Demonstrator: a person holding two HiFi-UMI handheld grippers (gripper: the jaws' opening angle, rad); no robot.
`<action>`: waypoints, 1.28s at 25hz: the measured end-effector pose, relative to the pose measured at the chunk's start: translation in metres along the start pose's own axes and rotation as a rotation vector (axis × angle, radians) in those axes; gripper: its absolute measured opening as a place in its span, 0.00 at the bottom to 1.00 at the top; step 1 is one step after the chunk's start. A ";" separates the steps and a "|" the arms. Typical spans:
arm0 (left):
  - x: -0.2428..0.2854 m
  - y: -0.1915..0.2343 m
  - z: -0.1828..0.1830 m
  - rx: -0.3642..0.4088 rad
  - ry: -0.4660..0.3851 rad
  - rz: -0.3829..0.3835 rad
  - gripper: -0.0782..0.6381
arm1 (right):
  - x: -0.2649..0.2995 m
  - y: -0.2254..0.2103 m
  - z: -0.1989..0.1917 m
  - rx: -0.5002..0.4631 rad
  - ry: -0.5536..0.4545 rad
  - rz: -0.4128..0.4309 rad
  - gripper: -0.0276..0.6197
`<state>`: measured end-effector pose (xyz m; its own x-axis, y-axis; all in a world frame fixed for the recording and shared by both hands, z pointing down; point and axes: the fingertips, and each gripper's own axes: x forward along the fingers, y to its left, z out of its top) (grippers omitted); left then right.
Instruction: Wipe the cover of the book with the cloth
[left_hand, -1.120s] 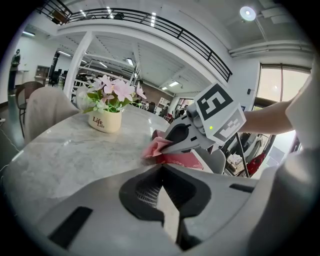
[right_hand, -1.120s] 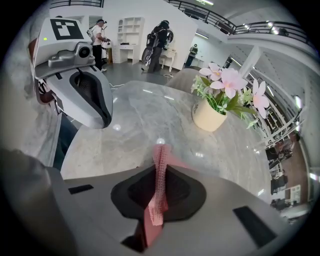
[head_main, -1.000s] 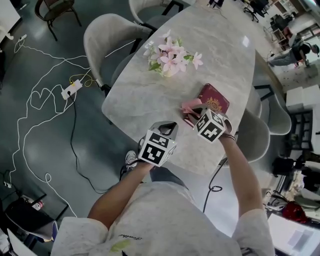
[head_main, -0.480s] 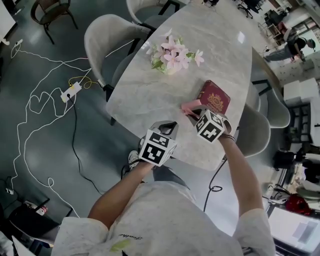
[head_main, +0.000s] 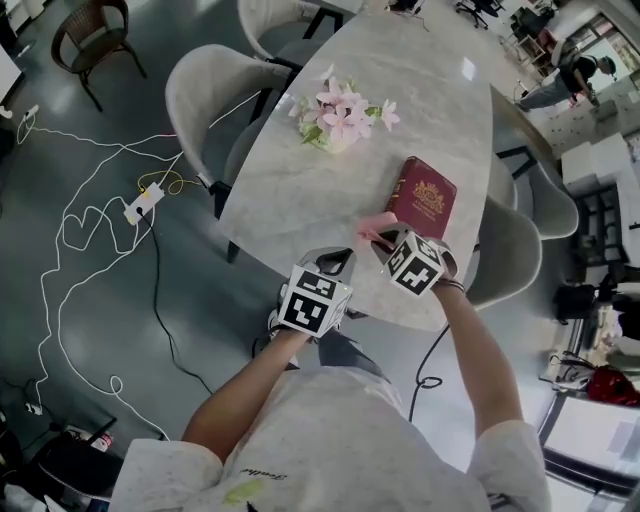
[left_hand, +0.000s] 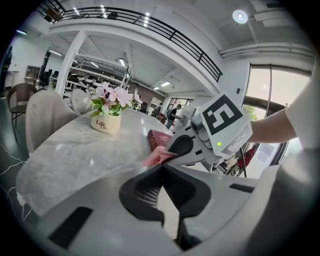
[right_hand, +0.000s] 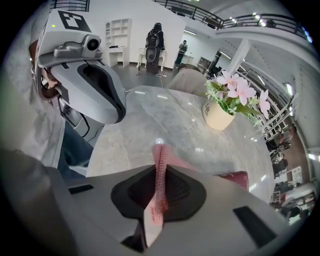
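Observation:
A dark red book with a gold crest lies flat on the marble table, near its front right edge. My right gripper is shut on a pink cloth, which hangs just off the book's near left corner. In the right gripper view the cloth stands pinched between the jaws, with the book low at the right. My left gripper hovers at the table's near edge, left of the right one. Its jaws are shut with nothing in them, and beyond them show the cloth and the book.
A white pot of pink flowers stands mid-table, beyond the book. Grey upholstered chairs flank the table on the left and right. White cables and a power strip lie on the dark floor at the left.
The right gripper, with the cloth, has drawn back a little from the book toward the near edge. The left gripper has stayed where it was.

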<state>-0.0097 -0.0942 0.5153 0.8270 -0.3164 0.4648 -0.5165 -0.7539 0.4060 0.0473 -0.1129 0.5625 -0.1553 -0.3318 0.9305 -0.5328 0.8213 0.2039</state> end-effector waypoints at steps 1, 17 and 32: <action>0.000 -0.001 0.001 0.002 0.001 -0.006 0.12 | -0.001 0.003 0.000 0.012 -0.007 -0.004 0.07; 0.018 -0.049 0.021 0.135 0.035 -0.138 0.12 | -0.075 0.015 -0.028 0.402 -0.234 -0.231 0.07; 0.041 -0.107 0.060 0.237 -0.008 -0.210 0.12 | -0.149 -0.007 -0.067 0.713 -0.438 -0.483 0.07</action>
<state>0.0926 -0.0611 0.4431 0.9123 -0.1432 0.3837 -0.2688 -0.9161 0.2973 0.1299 -0.0375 0.4426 -0.0068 -0.8221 0.5693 -0.9779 0.1244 0.1679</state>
